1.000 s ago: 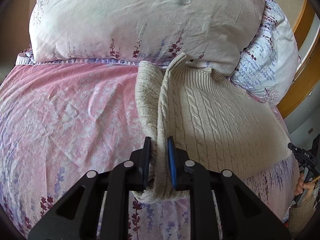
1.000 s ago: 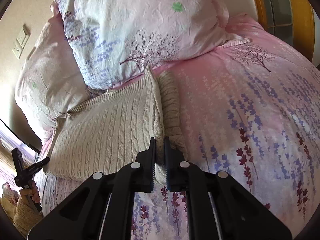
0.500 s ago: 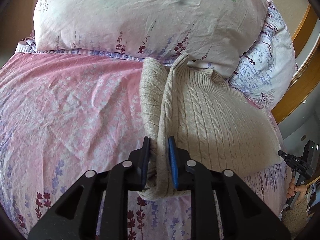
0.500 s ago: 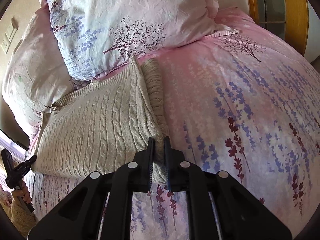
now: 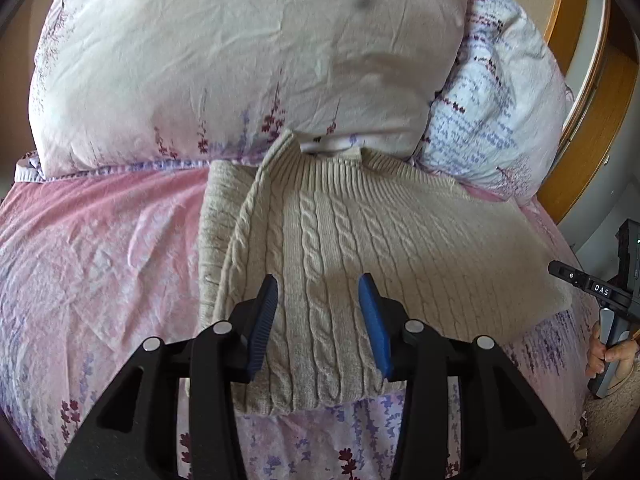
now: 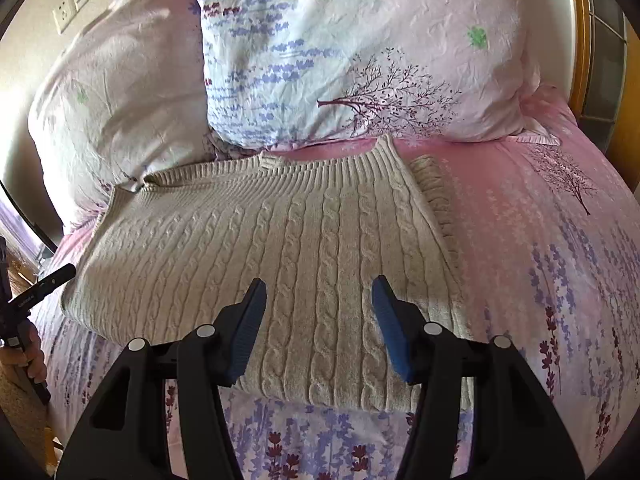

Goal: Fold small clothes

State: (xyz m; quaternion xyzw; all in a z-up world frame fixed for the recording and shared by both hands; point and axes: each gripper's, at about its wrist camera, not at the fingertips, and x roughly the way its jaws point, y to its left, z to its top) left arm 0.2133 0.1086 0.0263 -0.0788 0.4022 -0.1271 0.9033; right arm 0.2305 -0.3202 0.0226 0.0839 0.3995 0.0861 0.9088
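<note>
Left wrist view: cream cable-knit sweater [image 5: 360, 248] lies folded on the pink floral bed sheet [image 5: 100, 260], collar touching the white floral pillow [image 5: 240, 60] behind it. Left gripper [image 5: 318, 320] hovers over the sweater's near hem, jaws opening, blue pads clear of the knit; the cloth lies below them, not pinched. A folded layer shows along the sweater's left edge; what is tucked under is hidden. At the far right of the sweater, the other gripper's black handle and a hand [image 5: 612, 354] are cut off by the frame edge.

Right wrist view: right gripper [image 6: 320, 320] above the sweater [image 6: 280, 240] near hem, jaws opening, nothing clamped. Sleeve edge peeks out at the sweater's right side. Second pillow [image 6: 360, 60] behind. Wall socket [image 6: 66, 14] far left of the sweater, blurred.
</note>
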